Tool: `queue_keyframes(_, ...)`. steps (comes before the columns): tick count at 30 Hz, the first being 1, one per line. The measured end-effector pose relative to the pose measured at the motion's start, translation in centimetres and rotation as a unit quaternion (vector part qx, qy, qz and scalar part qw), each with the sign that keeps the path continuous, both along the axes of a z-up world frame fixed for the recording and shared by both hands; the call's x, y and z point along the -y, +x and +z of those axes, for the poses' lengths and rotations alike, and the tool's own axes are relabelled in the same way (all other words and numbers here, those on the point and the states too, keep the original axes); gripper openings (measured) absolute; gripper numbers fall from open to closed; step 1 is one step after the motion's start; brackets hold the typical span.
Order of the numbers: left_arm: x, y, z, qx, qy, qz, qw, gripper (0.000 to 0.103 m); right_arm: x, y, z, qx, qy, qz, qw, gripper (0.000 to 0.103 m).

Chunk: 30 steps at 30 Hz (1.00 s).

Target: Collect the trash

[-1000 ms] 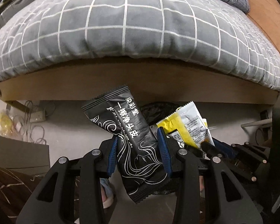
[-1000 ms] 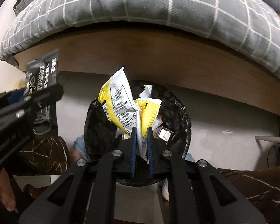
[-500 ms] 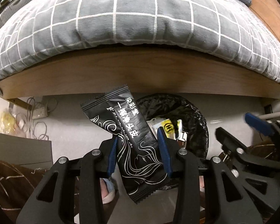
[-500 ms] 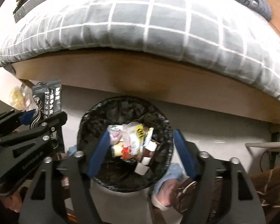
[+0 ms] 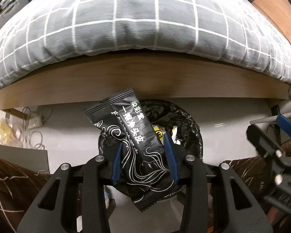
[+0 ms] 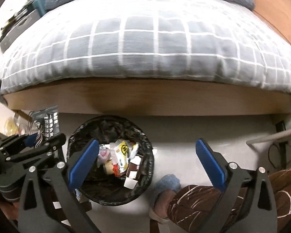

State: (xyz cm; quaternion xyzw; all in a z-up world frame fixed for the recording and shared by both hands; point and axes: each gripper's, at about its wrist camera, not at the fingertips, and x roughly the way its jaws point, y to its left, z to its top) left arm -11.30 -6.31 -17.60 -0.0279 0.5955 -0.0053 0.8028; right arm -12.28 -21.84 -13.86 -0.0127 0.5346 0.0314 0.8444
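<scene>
One black foil sachet [image 5: 139, 147], crimped at both short ends, printed with white Chinese characters and swirling white line-art of a head with flowing hair; the characters are too small for me to read with certainty; the left gripper [image 5: 143, 155] clamps it between two blue pads, jaws narrow, sachet tilted with its top leaning left; it hangs over the near-left rim of the bin.

One round bin [image 6: 110, 198] lined with a crinkled glossy black bag, standing on a pale smooth floor [image 6: 184, 145] just in front of a wooden bed frame [image 6: 145, 97]; inside lies a heap of wrappers, among them one yellow-and-white packet [image 6: 122, 151] bearing a round yellow logo, plus small white and brown squares; exact count unclear.

Right gripper [image 6: 145, 161] stands wide, jaws having just been opening, nothing between its two blue pads; it hangs over the bin's right side and the floor.

One grey quilt [image 5: 135, 23] with a white grid lies on the bed; brown trousers [image 6: 213, 203] with thin white lines and a blue slipper [image 6: 167, 182] show below.
</scene>
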Motion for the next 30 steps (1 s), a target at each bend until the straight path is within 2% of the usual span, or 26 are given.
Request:
queue_keyframes(6,0.9,0.0,-0.4,-0.006,-0.005,-0.008,0.9999,0.040,2.1,0.1,0.1,-0.001,0.002,-0.027,1.000,0.096)
queue_keyframes(13,1.0,0.2,-1.1,-0.011,-0.006,-0.017,0.9998,0.044,2.4,0.3,0.1,-0.009,-0.002,-0.039,0.999,0.096)
queue_keyframes(18,1.0,0.2,-1.4,-0.011,-0.001,-0.017,0.9998,0.054,2.2,0.5,-0.5,-0.017,0.000,-0.040,0.999,0.096)
queue_keyframes(20,1.0,0.2,-1.4,-0.009,0.001,-0.016,0.9998,0.068,2.1,0.6,-0.8,-0.016,-0.001,-0.040,0.999,0.096)
queue_keyframes(26,0.7,0.0,-1.6,0.003,0.007,-0.016,0.9998,0.089,2.1,0.6,-1.4,-0.022,-0.001,-0.043,0.999,0.096)
queue_keyframes(30,0.4,-0.1,-0.9,0.006,0.004,-0.011,0.9999,0.090,2.2,0.5,-1.3,-0.021,-0.003,-0.046,0.999,0.096)
